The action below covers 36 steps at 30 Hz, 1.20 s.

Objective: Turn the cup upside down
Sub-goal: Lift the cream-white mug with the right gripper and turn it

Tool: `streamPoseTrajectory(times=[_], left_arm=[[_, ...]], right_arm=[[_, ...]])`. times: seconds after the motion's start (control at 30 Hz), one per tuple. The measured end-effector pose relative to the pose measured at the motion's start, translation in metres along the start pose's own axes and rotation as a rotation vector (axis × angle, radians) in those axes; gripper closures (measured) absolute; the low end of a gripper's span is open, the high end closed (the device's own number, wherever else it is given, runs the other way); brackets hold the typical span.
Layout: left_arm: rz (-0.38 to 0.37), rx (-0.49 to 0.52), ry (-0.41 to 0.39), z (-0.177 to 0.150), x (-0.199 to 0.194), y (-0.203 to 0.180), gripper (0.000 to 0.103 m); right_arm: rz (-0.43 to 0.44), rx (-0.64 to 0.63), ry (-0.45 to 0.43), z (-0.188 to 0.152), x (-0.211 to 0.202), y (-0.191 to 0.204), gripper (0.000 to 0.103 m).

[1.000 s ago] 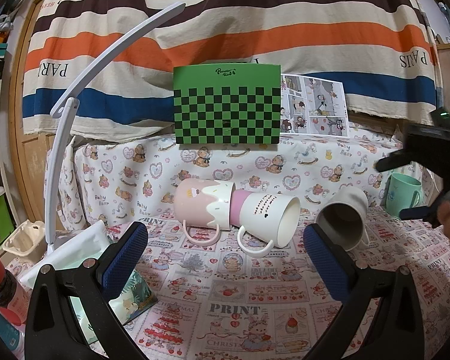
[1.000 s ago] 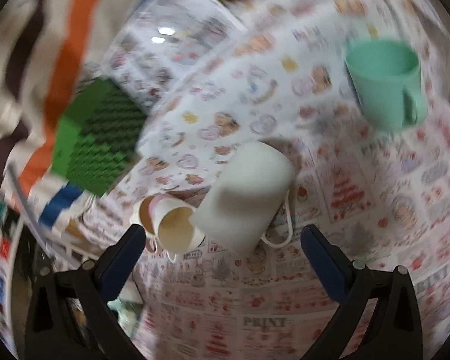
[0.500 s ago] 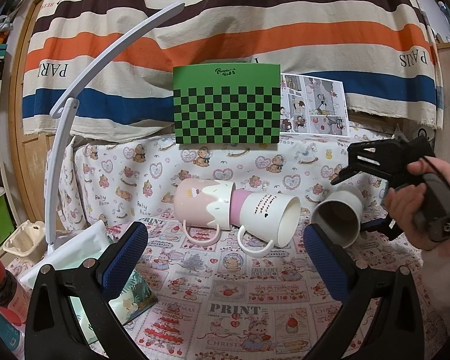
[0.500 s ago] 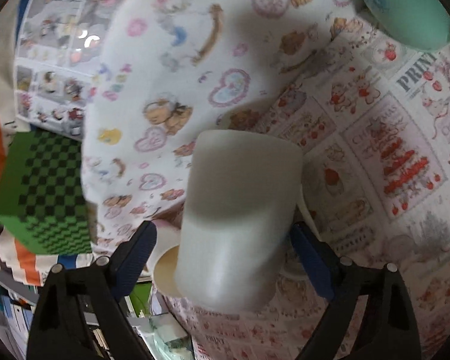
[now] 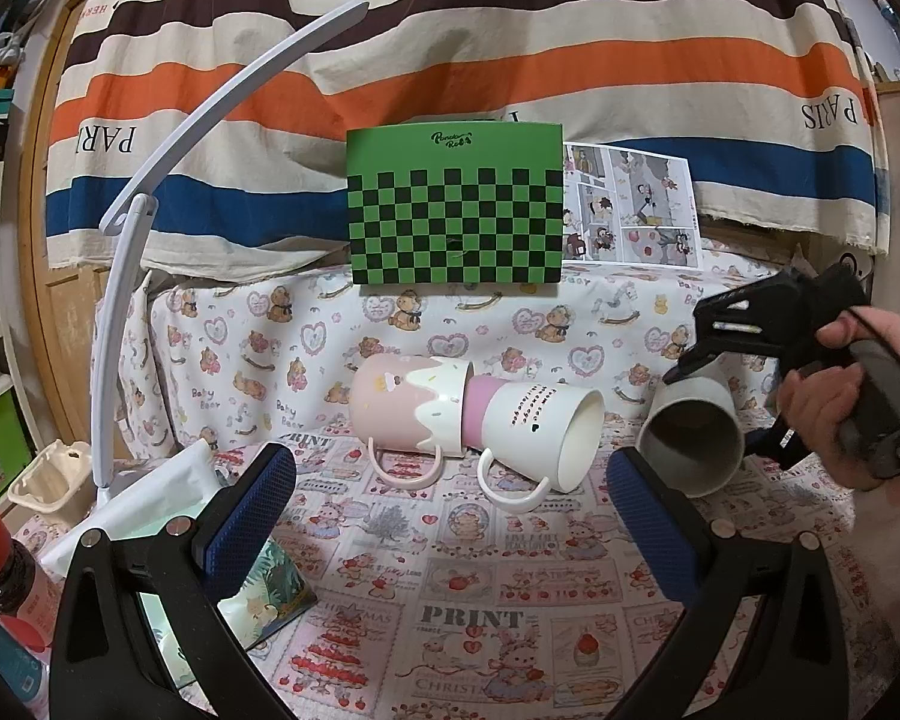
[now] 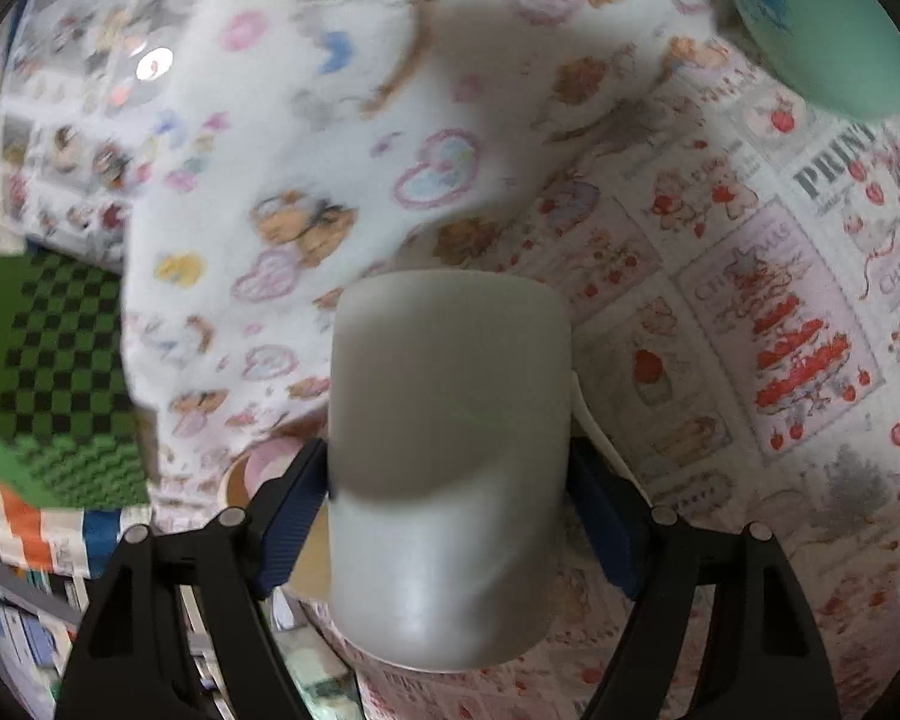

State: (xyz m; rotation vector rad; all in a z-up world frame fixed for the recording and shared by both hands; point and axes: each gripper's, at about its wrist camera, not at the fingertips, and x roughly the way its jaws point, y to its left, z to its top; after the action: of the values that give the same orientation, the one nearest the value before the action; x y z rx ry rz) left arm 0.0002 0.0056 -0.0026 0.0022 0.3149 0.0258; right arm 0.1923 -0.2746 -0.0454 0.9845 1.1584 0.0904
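A grey-white cup [image 6: 450, 456] lies on its side on the printed cloth, mouth toward the left wrist camera [image 5: 690, 441]. My right gripper [image 6: 450, 510] has its blue pads pressed against both sides of the cup; it also shows in the left wrist view [image 5: 720, 396], held by a hand. My left gripper [image 5: 450, 504] is open and empty, hovering low in front of a pink cup [image 5: 408, 414] and a white cup [image 5: 540, 438], both on their sides.
A mint green cup [image 6: 810, 18] stands far right. A green checkered board [image 5: 456, 207] and comic sheet [image 5: 630, 204] lean at the back. A white lamp arm [image 5: 150, 204], a red-capped bottle [image 5: 0, 570], packets and a beige holder [image 5: 48, 480] are at left.
The right gripper has moved in around the grey-white cup and its pads have closed onto the cup's sides. The left gripper has not moved.
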Motion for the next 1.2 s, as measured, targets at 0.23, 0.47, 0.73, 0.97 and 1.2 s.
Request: streamPoseTrajectory(times=[0.23,0.47,0.73,0.97,1.2], left_arm=[[0.001,-0.002,0.003,0.0,0.0,0.001,0.0],[0.003,-0.005,0.005,0.0,0.001,0.002,0.0],[0.006,-0.013,0.012,0.0,0.002,0.004,0.0],[0.006,-0.012,0.015,0.001,0.002,0.004,0.0],[0.011,-0.016,0.023,0.002,0.003,0.004,0.0]], right_arm=[[0.014,-0.189,0.062,-0.027,-0.035,0.013,0.025],[0.005,-0.363,0.155,-0.065,-0.041,0.002,0.025],[0.001,-0.377,0.247,-0.089,-0.014,-0.014,0.026],[-0.008,-0.412,0.239,-0.089,-0.011,-0.008,0.025],[-0.012,-0.539,0.186,-0.101,-0.017,0.007,0.012]])
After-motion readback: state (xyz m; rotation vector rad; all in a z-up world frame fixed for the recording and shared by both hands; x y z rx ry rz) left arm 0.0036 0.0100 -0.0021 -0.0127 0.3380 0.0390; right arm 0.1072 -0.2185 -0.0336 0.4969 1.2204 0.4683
